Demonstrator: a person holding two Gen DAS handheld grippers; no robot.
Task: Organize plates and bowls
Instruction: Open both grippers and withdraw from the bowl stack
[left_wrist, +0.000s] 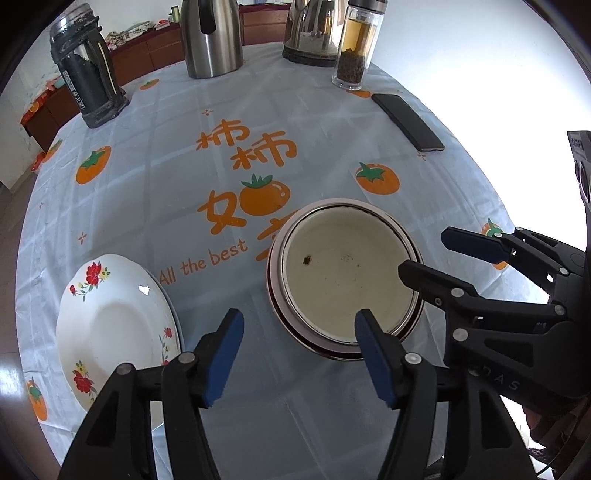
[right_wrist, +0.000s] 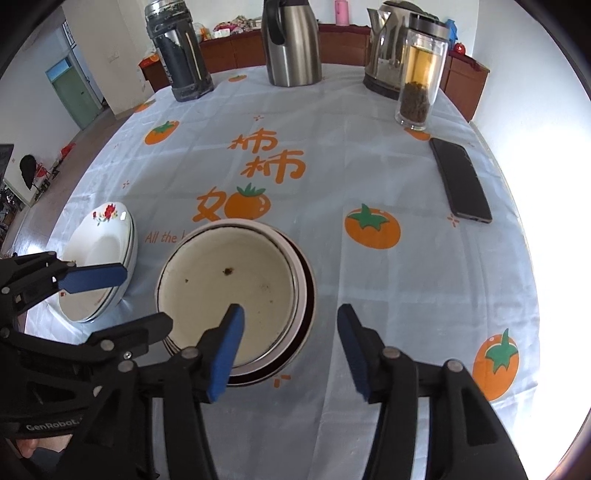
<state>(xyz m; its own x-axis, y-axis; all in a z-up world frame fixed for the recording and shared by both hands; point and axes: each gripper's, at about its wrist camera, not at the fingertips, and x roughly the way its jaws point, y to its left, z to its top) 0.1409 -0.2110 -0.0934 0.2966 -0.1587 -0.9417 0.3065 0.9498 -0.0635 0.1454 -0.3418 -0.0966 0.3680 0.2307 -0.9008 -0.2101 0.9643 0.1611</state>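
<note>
**Both claws apart over the nested bowls**

Here, the left gripper (left_wrist: 299, 354) stood with its blue pads spread wide at the bottom centre of the left wrist view, nothing between them but bare tablecloth (left_wrist: 155, 206). Its right pad overlapped the near rim of the stack of bowls (left_wrist: 347, 280) in the picture; whether it touched that rim could not be told. The right gripper (right_wrist: 291, 347) was likewise parted at the bottom centre of its own view, its left pad lying over the cream inside of the top bowl and its right pad over the cloth outside the rim, so the near right rim of the stack sat between the pads with no pad clearly pressing on it.

The bowls sat nested on the cloth in the lower middle of both views, the cream inner one ringed by dark-edged rims beneath it, with a few dark specks on its floor. The stack of floral plates (left_wrist: 114, 328) lay at the lower left of the left wrist view, apart from the bowls, white with red flowers on the rim.

Along the top of each frame stood a dark flask (right_wrist: 181, 55), a steel jug (right_wrist: 291, 44), a steel kettle (right_wrist: 388, 59) and a glass tea bottle (right_wrist: 417, 81). A black phone (right_wrist: 461, 181) lay flat at the right.
</note>
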